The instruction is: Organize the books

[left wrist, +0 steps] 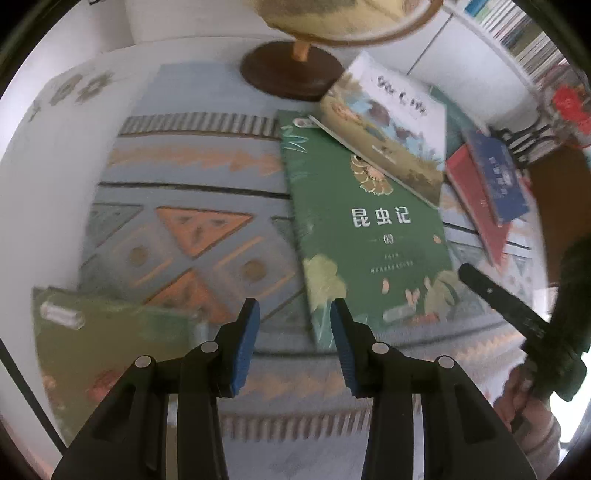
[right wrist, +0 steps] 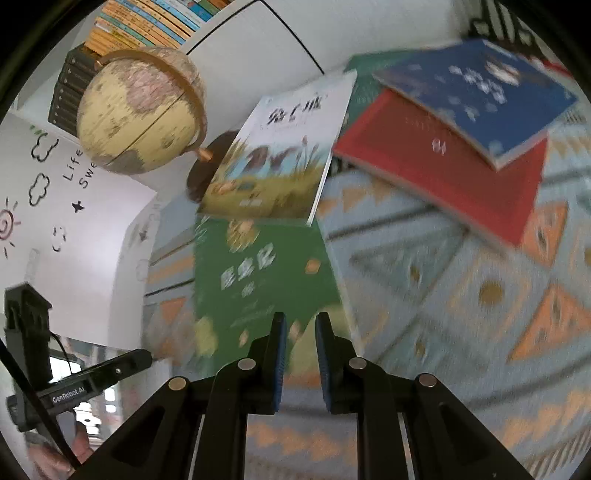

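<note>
Several books lie scattered on a patterned cloth (left wrist: 192, 229). A green book (left wrist: 369, 236) (right wrist: 266, 273) lies flat, and an illustrated white book (left wrist: 388, 122) (right wrist: 280, 158) overlaps its far corner. Further right, a blue book (left wrist: 498, 173) (right wrist: 480, 96) rests on a red book (left wrist: 476, 206) (right wrist: 443, 173). Another greenish book (left wrist: 110, 343) lies at the near left. My left gripper (left wrist: 294, 306) hangs open and empty over the cloth, by the green book's near left corner. My right gripper (right wrist: 301, 317) has its jaws narrowly apart and empty above that book's near edge.
A globe (right wrist: 140, 110) on a dark round base (left wrist: 291, 70) stands behind the books. Shelves full of books (left wrist: 517, 33) (right wrist: 147, 22) run along the back. A white wall with drawings (right wrist: 55, 184) is at the left. A hand (left wrist: 524, 398) holds the right gripper's handle.
</note>
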`<state>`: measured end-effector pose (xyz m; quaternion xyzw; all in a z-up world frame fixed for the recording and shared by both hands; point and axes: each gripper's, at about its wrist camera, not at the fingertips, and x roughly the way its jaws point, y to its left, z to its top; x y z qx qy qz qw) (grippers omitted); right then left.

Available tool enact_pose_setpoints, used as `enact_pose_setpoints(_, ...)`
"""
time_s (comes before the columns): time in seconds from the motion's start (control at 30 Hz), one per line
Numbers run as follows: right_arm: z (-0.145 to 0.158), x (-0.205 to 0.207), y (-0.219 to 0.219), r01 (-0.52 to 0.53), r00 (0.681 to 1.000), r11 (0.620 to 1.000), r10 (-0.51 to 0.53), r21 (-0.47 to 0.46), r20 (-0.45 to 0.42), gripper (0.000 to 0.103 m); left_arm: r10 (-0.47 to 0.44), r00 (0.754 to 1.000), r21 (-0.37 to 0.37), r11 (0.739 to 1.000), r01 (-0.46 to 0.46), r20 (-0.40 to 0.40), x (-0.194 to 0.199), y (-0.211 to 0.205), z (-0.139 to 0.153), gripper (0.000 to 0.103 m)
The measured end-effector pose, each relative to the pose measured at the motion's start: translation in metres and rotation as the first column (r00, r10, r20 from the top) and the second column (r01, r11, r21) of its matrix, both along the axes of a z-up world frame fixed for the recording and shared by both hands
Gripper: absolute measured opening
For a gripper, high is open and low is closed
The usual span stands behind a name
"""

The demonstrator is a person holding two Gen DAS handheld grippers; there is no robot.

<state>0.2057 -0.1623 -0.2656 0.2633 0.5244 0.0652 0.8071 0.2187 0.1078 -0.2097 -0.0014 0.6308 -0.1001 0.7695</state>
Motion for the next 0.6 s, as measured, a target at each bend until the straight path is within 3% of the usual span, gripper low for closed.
enact_pose_setpoints(0.07,-0.007,0.008,-0.006,-0.001,1.0,1.0,0.001,0.004,-0.015,0.015,0.035,0.999,0.056,0.998,-0.036,0.009,0.005,-0.008,-0.011,0.037)
enact_pose_setpoints(0.17,-0.014,0.011,-0.005,-0.031,1.0,0.999,0.031,0.01,-0.004,0.015,0.054,0.998,0.068,0.996,-0.052,-0.027,0.011,-0.013,-0.03,0.037)
enact_pose_setpoints(0.27,-0.016,0.011,0.002,-0.076,0.997,0.997,0.076,0.015,0.004,0.015,0.066,0.998,0.03,0.997,-0.065,-0.015,0.011,-0.013,-0.032,0.039)
enact_pose_setpoints(0.37,-0.021,0.009,0.01,-0.144,0.989,0.986,0.145,0.085,-0.006,0.015,0.022,0.999,-0.037,0.999,-0.023,-0.026,0.008,-0.019,-0.03,0.043)
enact_pose_setpoints(0.4,-0.017,0.007,0.015,-0.159,0.987,0.987,0.159,0.035,0.003,0.015,-0.002,0.999,-0.068,0.998,-0.001,-0.045,0.006,-0.022,-0.03,0.044)
enact_pose_setpoints(0.43,-0.01,0.004,0.018,-0.156,0.987,0.985,0.157,-0.079,0.015,0.015,-0.013,0.999,-0.049,0.999,0.011,-0.036,0.003,-0.025,-0.029,0.044)
enact_pose_setpoints(0.47,-0.006,0.002,0.016,-0.142,0.989,0.982,0.146,-0.125,0.022,0.015,-0.018,0.999,-0.031,0.999,0.017,-0.031,0.001,-0.027,-0.029,0.044)
enact_pose_setpoints(0.57,-0.011,0.005,0.0,-0.092,0.996,0.992,0.091,-0.09,-0.011,0.019,0.012,1.0,-0.018,1.0,-0.012,-0.013,-0.003,-0.026,-0.026,0.045)
enact_pose_setpoints(0.6,-0.014,0.007,-0.004,-0.097,0.995,0.993,0.095,-0.067,-0.03,0.026,0.034,0.999,-0.034,0.999,-0.035,-0.017,-0.004,-0.023,-0.024,0.045)
